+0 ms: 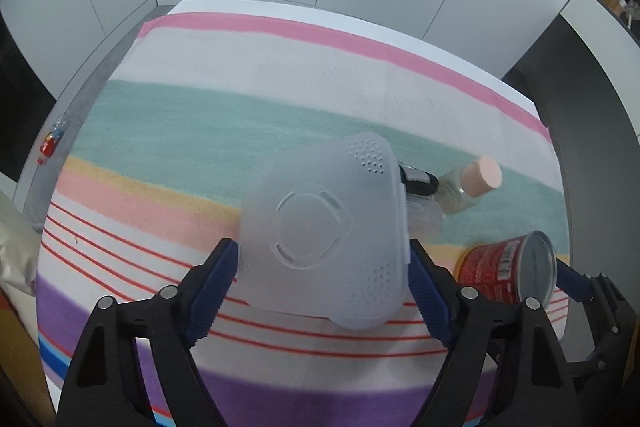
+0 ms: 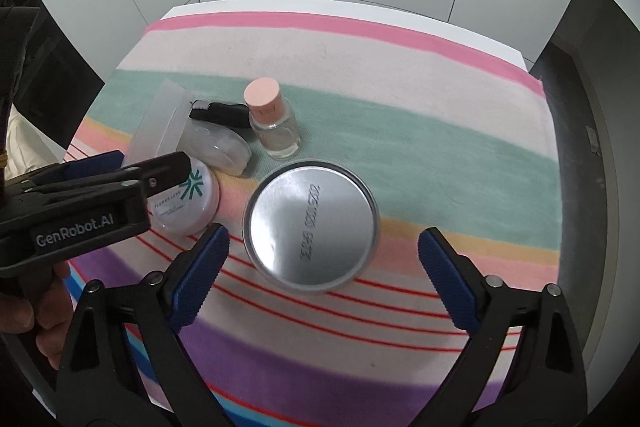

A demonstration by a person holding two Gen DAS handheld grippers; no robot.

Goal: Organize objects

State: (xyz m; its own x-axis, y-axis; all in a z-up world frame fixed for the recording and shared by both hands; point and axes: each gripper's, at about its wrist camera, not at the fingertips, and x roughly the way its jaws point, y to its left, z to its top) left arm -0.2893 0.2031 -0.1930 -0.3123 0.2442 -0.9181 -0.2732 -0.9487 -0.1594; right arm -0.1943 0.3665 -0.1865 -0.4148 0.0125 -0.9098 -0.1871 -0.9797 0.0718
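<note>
Left gripper [image 1: 324,263] brackets the translucent case [image 1: 328,239], fingers spread, contact unclear. Right gripper [image 2: 324,263] straddles the can [image 2: 312,223] unpinched, likely readying lifts.

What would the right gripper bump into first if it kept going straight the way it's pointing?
Most likely the shiny round metal end of the red can. It sits between the right gripper's open blue fingers, which don't touch it yet. How much gap remains is hard to judge.
</note>
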